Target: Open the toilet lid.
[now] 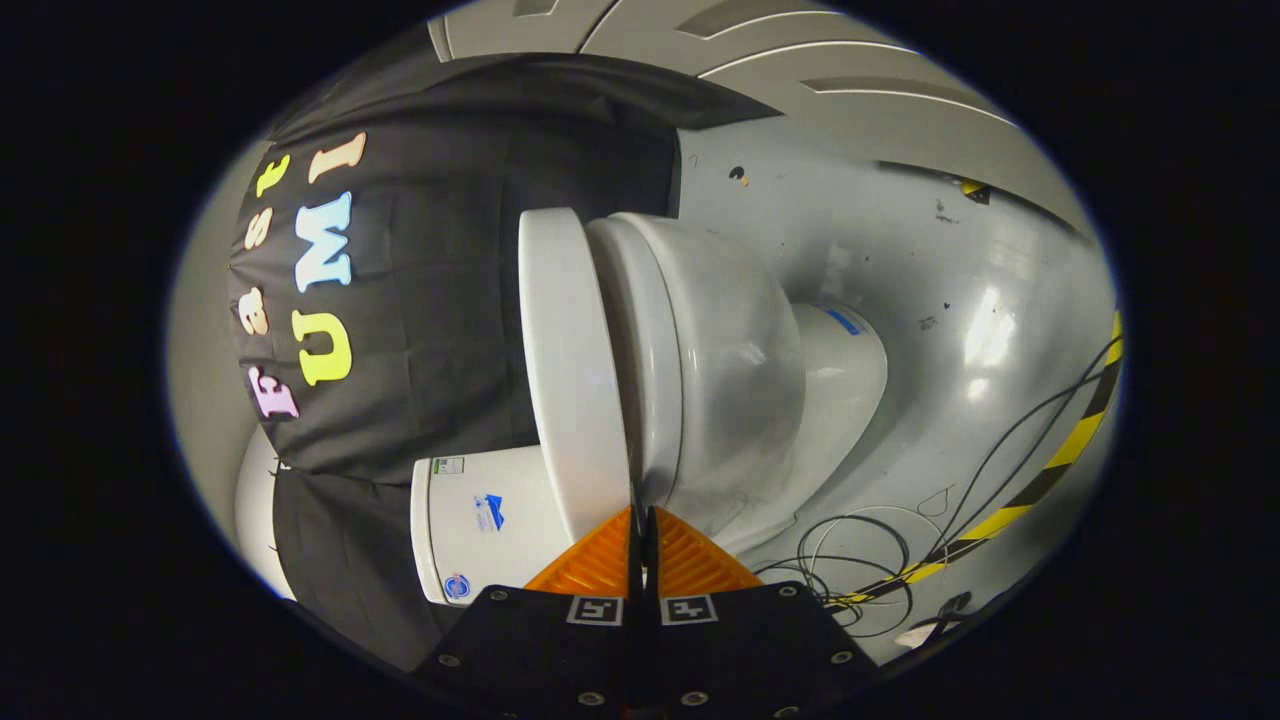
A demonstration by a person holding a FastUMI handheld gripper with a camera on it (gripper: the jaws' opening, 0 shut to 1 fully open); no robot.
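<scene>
The gripper point(641, 520) has its 2 fingers pressed together, holding nothing. The toilet lid point(570, 370) lies flat on the toilet point(730, 380), just ahead of the fingers. It looks hard, smooth and slippery, so hook under its front edge.

Your tool point(642, 530) sits with its 2 fingers point(600, 565) pressed together, nothing between them, tips right at the seam where the toilet lid point(565, 370) meets the seat point(640, 340). The view is rolled sideways: the lid lies closed against the seat in the middle of the frame, with the bowl point(745, 370) and its pedestal to the right of them. The cistern point(485, 525) shows at lower left, just beside the fingers. Behind the lid, on the left, you have the black cloth wall point(450, 300). The grey floor point(980, 300) fills the right, with loose black cables point(870, 560) and yellow-black tape point(1050, 470) at lower right.
</scene>
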